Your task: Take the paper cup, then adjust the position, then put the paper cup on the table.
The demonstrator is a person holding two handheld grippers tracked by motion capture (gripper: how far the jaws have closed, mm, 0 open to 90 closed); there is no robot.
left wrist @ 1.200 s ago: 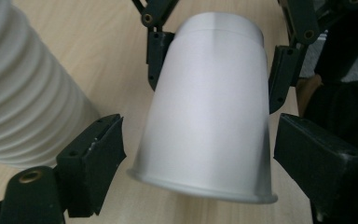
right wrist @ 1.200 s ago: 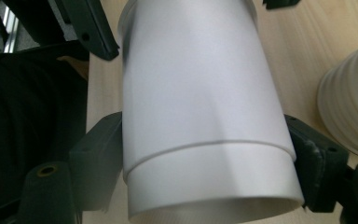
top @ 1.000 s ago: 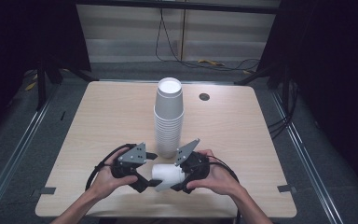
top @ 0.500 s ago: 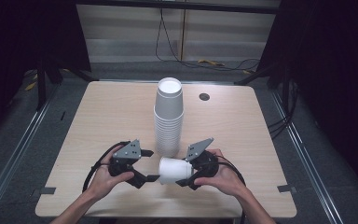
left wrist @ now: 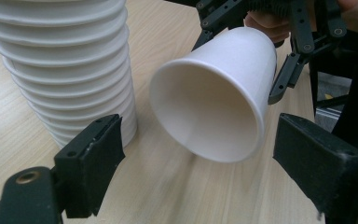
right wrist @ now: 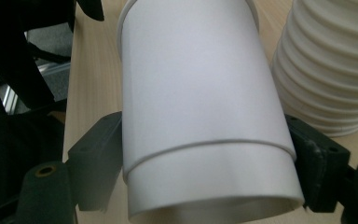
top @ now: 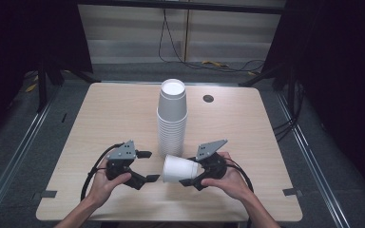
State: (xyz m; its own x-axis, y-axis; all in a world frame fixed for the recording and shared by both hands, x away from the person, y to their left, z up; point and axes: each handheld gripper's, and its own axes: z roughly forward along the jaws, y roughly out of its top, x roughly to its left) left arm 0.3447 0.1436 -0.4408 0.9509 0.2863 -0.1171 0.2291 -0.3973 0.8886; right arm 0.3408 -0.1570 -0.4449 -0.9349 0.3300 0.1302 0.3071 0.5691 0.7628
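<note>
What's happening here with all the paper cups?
A person sits at a wooden table with a two-jaw gripper in each hand. The right gripper is clamped on one white paper cup, held on its side with the mouth toward the left gripper, whose jaws are open and hold nothing. A tall stack of cups stands upside down just behind them.

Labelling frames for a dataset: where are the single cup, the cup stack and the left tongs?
single cup [top: 177, 168], high view, on its side wall.
cup stack [top: 172, 118], high view, mid-height of the stack.
left tongs [top: 148, 166], high view, midway between the tips.
</note>
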